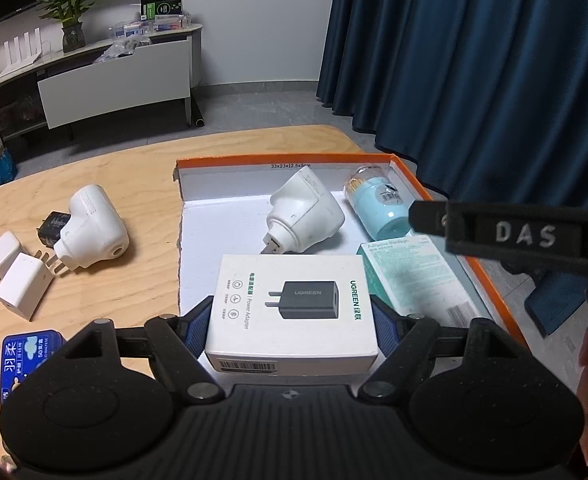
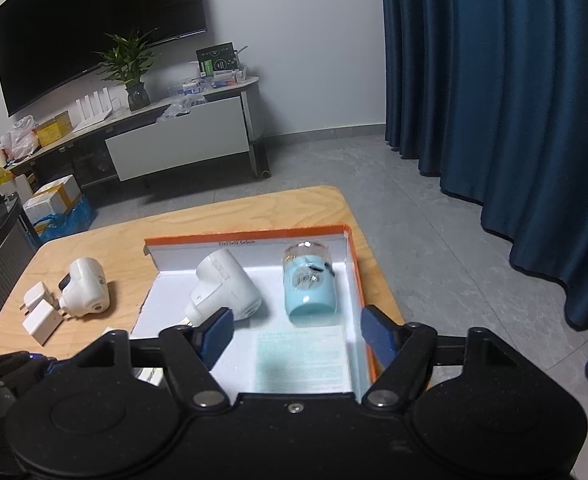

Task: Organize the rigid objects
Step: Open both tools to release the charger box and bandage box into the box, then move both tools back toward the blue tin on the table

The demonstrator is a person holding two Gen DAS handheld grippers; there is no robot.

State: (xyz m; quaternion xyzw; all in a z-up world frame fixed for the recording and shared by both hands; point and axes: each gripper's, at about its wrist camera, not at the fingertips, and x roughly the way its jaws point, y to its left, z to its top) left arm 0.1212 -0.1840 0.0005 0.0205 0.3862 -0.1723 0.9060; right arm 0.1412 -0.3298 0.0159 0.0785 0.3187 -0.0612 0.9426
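Note:
My left gripper [image 1: 292, 320] is shut on a white UGREEN adapter box [image 1: 292, 308] and holds it over the near end of the orange-rimmed white tray [image 1: 282, 158]. In the tray lie a white plug device [image 1: 306, 212], a light blue toothpick jar [image 1: 378, 204] and a teal bandage box [image 1: 418, 276]. My right gripper [image 2: 294, 334] is open and empty above the tray's near right part [image 2: 350, 248], over the bandage box [image 2: 302, 360]. The plug device [image 2: 224, 292] and the jar [image 2: 310, 288] lie beyond it.
On the wooden table [image 1: 114, 168] left of the tray lie another white plug device [image 1: 90, 228], a black adapter [image 1: 54, 226], two small white chargers [image 1: 18, 276] and a blue tissue pack [image 1: 26, 356]. Blue curtain [image 1: 474, 60] hangs at right. The right gripper's arm [image 1: 522, 236] crosses the left view.

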